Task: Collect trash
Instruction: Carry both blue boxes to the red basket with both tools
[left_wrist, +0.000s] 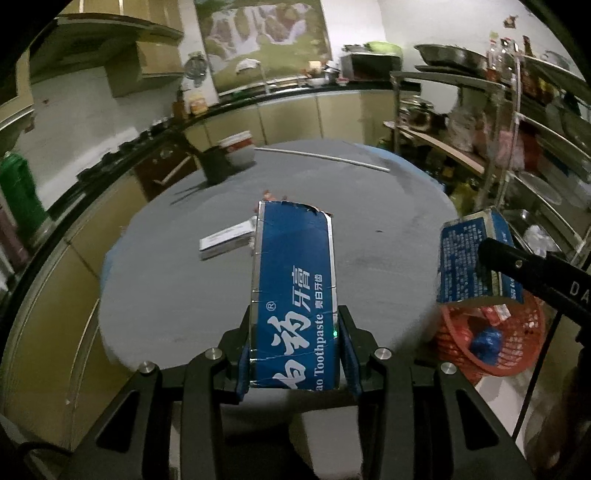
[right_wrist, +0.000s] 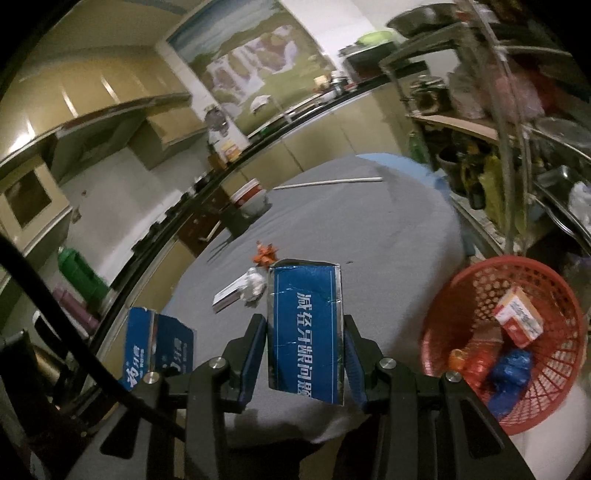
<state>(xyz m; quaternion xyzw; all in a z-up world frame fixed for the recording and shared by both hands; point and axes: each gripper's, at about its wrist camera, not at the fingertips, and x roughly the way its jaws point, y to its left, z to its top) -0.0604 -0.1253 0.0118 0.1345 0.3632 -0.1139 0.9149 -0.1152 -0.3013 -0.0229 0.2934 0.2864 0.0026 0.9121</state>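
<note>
jaws of left gripper (left_wrist: 295, 354), right gripper (right_wrist: 304, 360) each clamp toothpaste box half.

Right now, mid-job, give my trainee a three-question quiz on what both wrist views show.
1. True or false: the left gripper is empty.
2. Where is the red basket? A) middle of the grey table B) beside the table's edge, to the right C) on the metal shelves
3. Fill in: the right gripper is shut on a ____ piece of toothpaste box.

Key: 1 false, it holds a blue toothpaste box piece; 2 B; 3 blue.
</note>
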